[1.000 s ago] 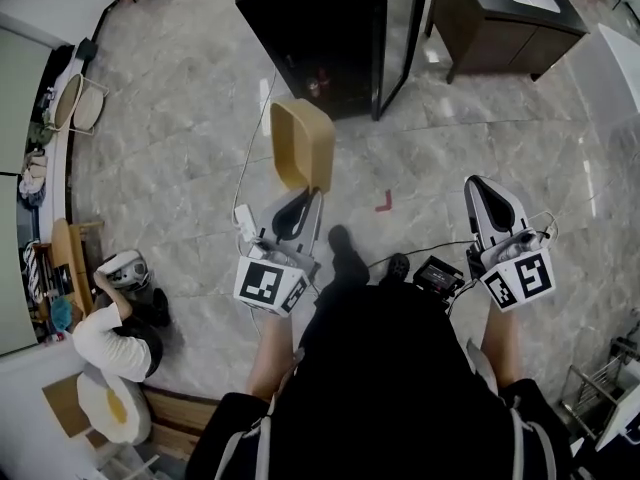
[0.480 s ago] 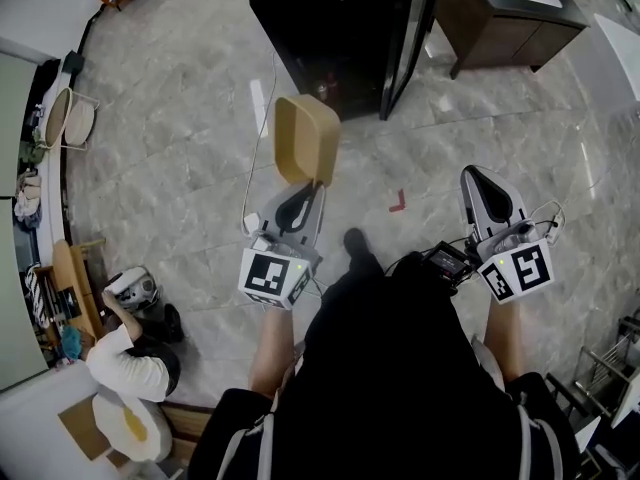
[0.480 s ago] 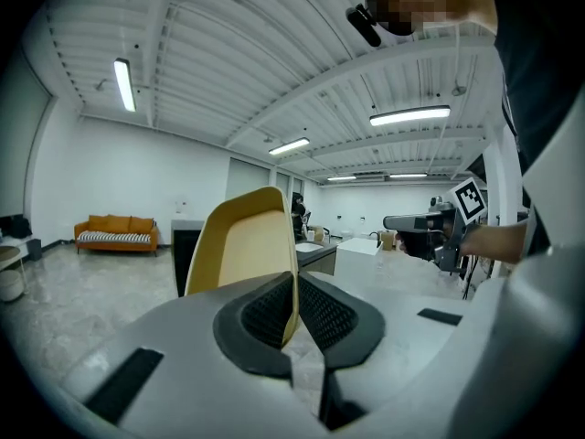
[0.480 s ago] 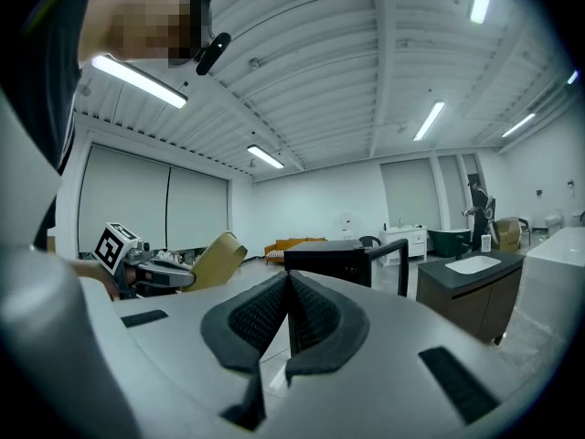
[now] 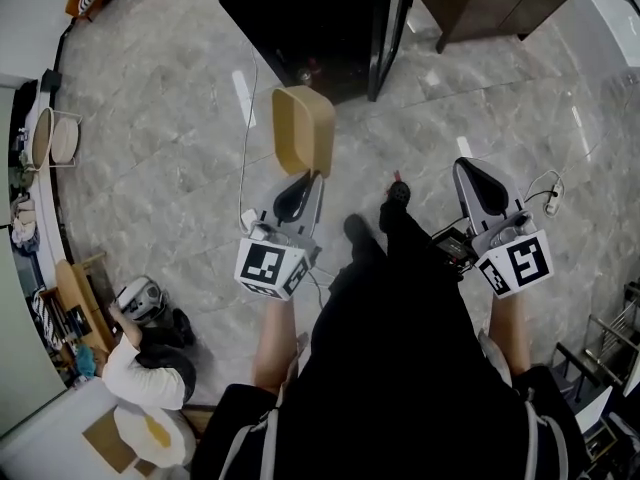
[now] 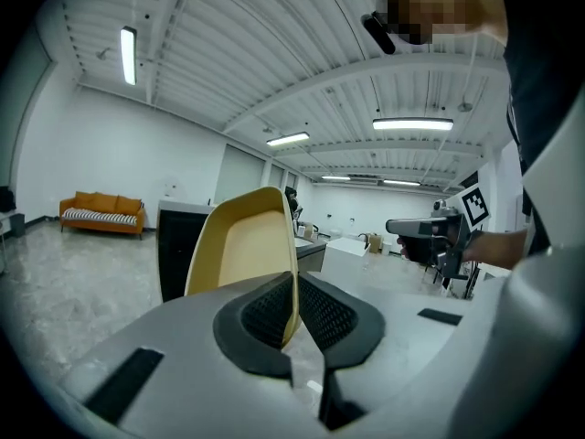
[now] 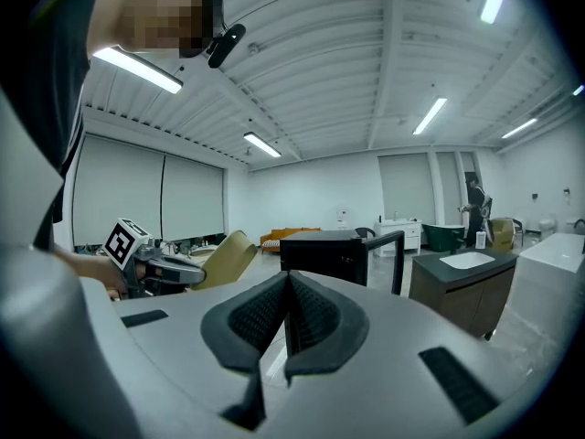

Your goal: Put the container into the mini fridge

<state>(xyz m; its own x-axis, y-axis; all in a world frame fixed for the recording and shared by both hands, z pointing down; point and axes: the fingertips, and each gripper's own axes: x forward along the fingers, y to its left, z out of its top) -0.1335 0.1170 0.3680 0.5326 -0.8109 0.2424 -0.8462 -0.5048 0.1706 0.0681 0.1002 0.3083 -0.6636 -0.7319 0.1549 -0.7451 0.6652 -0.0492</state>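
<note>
Tan plastic container (image 5: 303,128), open, tilted upright

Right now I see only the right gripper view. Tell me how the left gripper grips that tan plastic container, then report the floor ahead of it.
Observer: The left gripper has its jaws shut on one thin side wall of the tan plastic container, its hollow turned to the person's left.
Operator: Now the floor.
Observer: In the head view, a thin white cable runs over the grey marble floor from near the black mini fridge toward the left gripper.
Operator: Name anyone nearby.
Observer: A person in a white top crouches behind, at left.
</note>
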